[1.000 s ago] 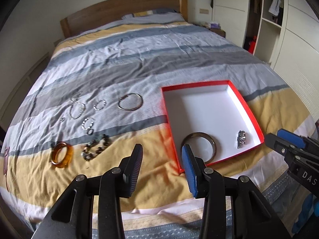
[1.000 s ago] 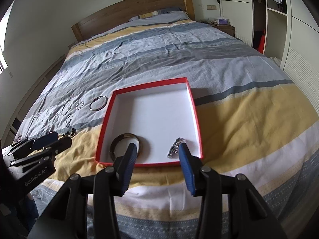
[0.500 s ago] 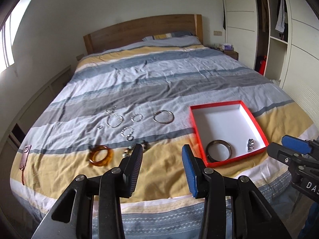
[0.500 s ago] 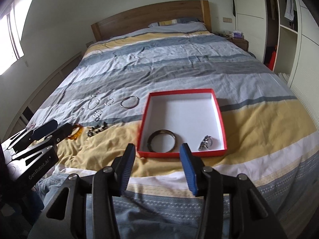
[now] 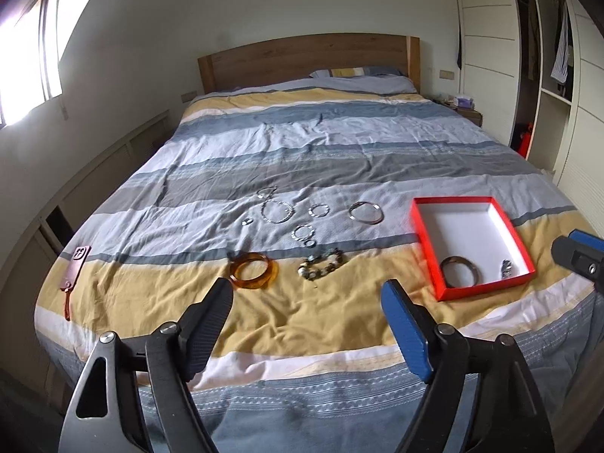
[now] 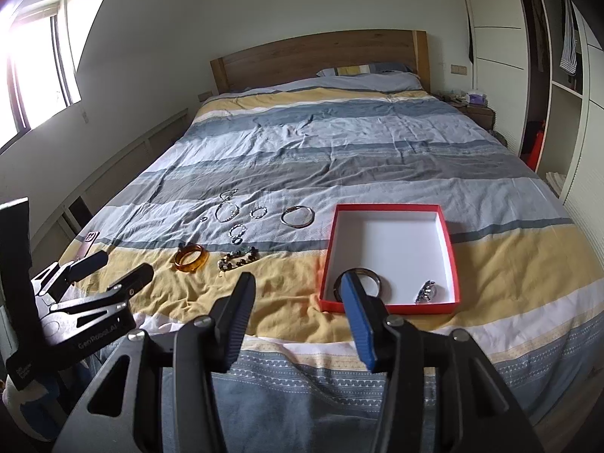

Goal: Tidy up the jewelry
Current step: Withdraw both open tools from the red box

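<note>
Striped bedding (image 5: 339, 151) carries the red box (image 5: 422, 241) below a wooden headboard (image 5: 302, 56); both hand-held grippers gape apart.

Right tongs (image 5: 577, 253) cut off.

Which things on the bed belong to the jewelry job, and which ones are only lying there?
Belong to the job:
red box
dark bangle and small silver piece inside it
amber bangle
beaded bracelet
silver bangle
small silver chains

Only lying there:
phone near the bed's left edge
pillow
</note>
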A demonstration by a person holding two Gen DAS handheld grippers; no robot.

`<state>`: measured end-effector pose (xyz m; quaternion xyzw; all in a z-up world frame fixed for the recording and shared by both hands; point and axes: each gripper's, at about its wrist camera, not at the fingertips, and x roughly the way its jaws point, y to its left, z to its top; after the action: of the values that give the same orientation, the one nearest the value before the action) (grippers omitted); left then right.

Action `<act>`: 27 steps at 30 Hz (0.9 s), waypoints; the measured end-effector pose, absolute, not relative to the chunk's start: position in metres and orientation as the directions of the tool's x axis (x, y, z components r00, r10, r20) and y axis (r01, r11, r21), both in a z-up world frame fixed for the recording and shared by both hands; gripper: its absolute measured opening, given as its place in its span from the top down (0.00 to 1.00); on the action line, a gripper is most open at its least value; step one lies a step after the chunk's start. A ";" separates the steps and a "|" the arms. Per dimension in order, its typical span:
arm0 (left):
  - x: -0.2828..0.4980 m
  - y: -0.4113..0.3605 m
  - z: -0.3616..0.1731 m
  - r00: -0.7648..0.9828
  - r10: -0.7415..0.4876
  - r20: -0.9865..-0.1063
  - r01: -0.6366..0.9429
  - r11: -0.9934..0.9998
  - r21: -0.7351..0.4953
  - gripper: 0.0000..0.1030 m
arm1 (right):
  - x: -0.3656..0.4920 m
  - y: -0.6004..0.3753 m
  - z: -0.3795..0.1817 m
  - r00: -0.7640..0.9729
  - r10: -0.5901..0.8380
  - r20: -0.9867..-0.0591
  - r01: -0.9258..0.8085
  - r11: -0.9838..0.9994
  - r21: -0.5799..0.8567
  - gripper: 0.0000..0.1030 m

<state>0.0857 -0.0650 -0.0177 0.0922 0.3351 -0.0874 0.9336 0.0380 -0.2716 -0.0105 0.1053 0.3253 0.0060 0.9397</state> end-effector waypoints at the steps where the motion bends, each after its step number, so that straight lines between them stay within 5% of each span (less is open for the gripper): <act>1: 0.087 -0.059 -0.021 0.758 -0.097 -0.645 0.218 0.970 0.111 0.20 | 0.040 -0.269 -0.013 0.787 0.086 -0.611 0.053 0.977 0.206 0.56; 14: 0.148 0.052 -0.094 0.647 -0.027 -0.762 0.060 0.998 0.016 0.19 | 0.107 -0.229 -0.064 0.704 0.207 -0.680 -0.074 0.973 0.219 0.56; 27: 0.263 0.067 -0.143 0.546 -0.095 -0.832 0.061 0.995 -0.073 0.42 | 0.232 -0.192 -0.123 0.584 0.301 -0.754 -0.133 0.952 0.277 0.56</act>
<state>0.2634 0.0666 -0.1434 -0.0178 0.4743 -0.0444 0.8791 0.2317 -0.1916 -0.1233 0.0955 0.4390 0.1228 0.8849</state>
